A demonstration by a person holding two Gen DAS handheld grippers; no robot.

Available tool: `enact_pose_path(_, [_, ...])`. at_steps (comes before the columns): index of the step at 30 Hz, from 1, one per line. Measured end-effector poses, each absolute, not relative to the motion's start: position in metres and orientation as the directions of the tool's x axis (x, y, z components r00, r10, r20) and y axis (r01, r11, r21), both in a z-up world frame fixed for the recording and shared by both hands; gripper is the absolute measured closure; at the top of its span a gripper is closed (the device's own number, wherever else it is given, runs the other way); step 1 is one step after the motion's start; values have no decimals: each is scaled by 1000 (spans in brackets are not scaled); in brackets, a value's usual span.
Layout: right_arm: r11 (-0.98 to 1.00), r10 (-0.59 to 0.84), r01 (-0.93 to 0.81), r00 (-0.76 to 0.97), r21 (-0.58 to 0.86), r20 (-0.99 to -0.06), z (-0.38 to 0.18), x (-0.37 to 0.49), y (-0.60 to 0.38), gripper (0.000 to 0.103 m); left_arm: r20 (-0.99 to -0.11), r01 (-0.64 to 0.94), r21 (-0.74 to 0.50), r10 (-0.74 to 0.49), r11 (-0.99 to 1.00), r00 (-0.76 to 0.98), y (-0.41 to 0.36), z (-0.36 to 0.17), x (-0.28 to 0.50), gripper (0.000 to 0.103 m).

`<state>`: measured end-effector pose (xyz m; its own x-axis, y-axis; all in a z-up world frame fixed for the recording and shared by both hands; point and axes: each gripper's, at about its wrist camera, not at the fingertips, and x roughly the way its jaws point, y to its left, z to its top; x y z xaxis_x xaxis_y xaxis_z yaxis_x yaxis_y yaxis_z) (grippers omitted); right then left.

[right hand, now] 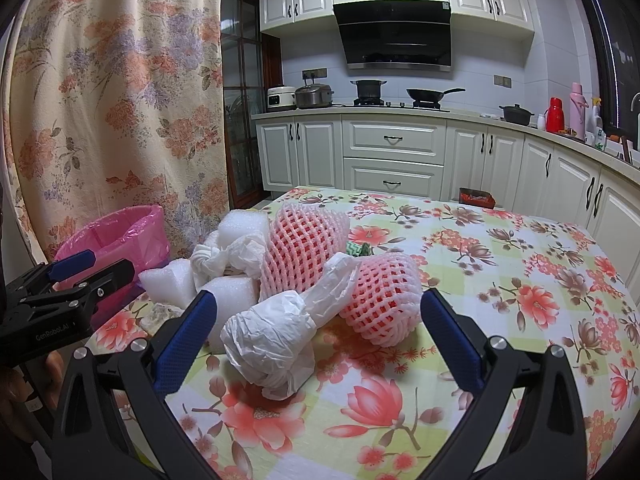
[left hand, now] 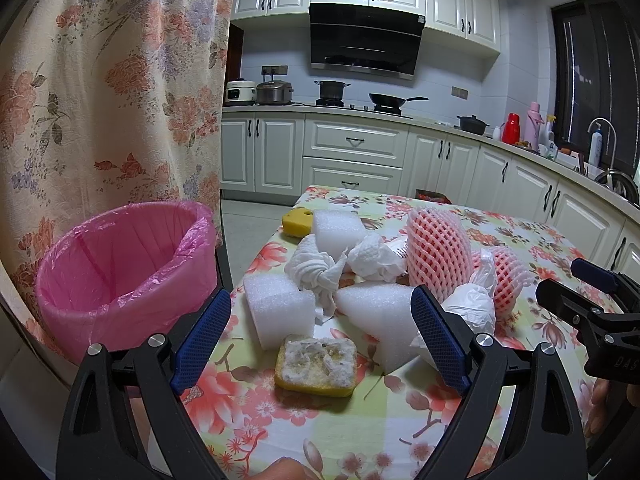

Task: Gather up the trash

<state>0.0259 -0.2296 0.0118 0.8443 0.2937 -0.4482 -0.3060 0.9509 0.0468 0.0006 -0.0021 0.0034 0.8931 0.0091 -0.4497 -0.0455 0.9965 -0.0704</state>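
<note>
Your bench [right hand: 500,264] wears a matt flowered cloth. On it lie white foam blocks [left hand: 280,312] with a grainy, porous surface, crumpled paper towels [left hand: 316,268], a crinkled thin plastic bag [right hand: 272,340], soft pink foam nets [right hand: 380,304] and a rough, crusted yellow sponge [left hand: 316,368]. The bin [left hand: 120,264] has a glossy, wrinkled pink plastic liner. Your claws' blue pads [left hand: 200,336] look finely textured, their black frames matt plastic with shiny metal bolts.

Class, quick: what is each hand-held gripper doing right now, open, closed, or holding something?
Left hand-held gripper: open, holding nothing.
Right hand-held gripper: open, holding nothing.
</note>
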Motion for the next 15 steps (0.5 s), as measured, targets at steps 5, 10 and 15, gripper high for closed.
enact_pose_path(5, [951,293,-304,845,48,-447,11,26,-230,4,-450,-45,-70,8,997,893,-3,5,1,17])
enact_pose_path(10, [951,293,-304,845,49,-447,13,26,-231,4,-451,-45,-70,9,997,893,-3,5,1,17])
enact_pose_path(15, [951,293,-304,845,50,-446,14,26,-231,4,-450,-45,-69,9,997,893,-3,5,1,17])
